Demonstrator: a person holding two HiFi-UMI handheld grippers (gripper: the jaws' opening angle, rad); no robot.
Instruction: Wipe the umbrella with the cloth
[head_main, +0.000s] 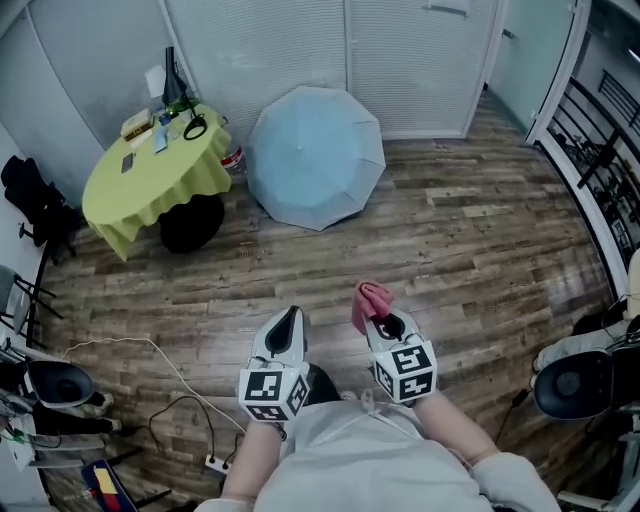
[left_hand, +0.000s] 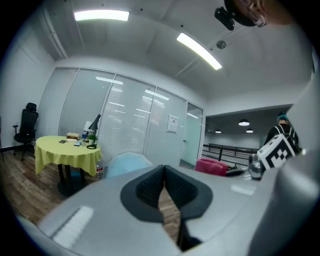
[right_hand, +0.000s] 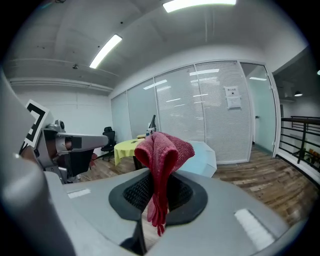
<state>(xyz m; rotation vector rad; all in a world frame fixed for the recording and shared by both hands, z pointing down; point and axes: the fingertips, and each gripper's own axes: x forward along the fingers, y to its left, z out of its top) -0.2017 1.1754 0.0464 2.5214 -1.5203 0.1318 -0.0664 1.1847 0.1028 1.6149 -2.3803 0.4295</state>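
An open light-blue umbrella (head_main: 315, 155) lies on the wooden floor against the far wall; it also shows as the umbrella (left_hand: 127, 163) and umbrella (right_hand: 204, 156) in the gripper views. My right gripper (head_main: 381, 318) is shut on a red cloth (head_main: 370, 303), which bunches above the jaws and hangs below them, the cloth (right_hand: 162, 165) filling the right gripper view's middle. My left gripper (head_main: 287, 325) is shut with nothing in it, seen as the left gripper (left_hand: 163, 187). Both grippers are held close to my body, well short of the umbrella.
A round table with a yellow-green cloth (head_main: 150, 175) holds a lamp and small items left of the umbrella. Cables and a power strip (head_main: 215, 462) lie on the floor at lower left. Office chairs (head_main: 575, 385) stand at right, a railing (head_main: 600, 170) beyond.
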